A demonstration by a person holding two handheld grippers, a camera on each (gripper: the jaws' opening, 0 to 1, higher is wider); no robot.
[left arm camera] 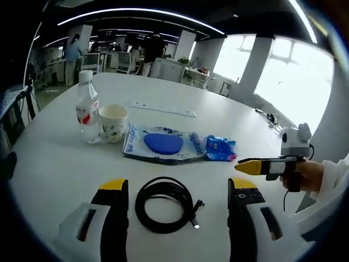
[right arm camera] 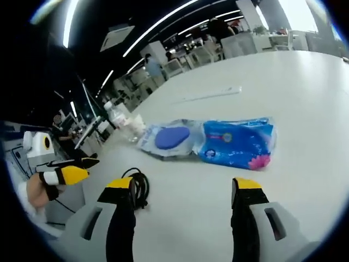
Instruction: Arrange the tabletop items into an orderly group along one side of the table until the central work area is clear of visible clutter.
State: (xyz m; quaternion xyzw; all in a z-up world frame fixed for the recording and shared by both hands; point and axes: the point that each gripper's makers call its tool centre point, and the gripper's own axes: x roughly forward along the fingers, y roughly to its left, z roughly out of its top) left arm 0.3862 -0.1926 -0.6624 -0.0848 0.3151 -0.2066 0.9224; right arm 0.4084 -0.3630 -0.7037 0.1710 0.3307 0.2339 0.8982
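On the white desk (left arm camera: 49, 164) a wet-wipes pack (left arm camera: 162, 143) lies mid-desk; beside it a blue packet (left arm camera: 221, 148), a mug (left arm camera: 113, 123) and a water bottle (left arm camera: 87, 107); nearer, a coiled black cable (left arm camera: 164, 203). Left gripper (left arm camera: 180, 188) and right gripper (right arm camera: 182, 188) both gape wide, holding nothing
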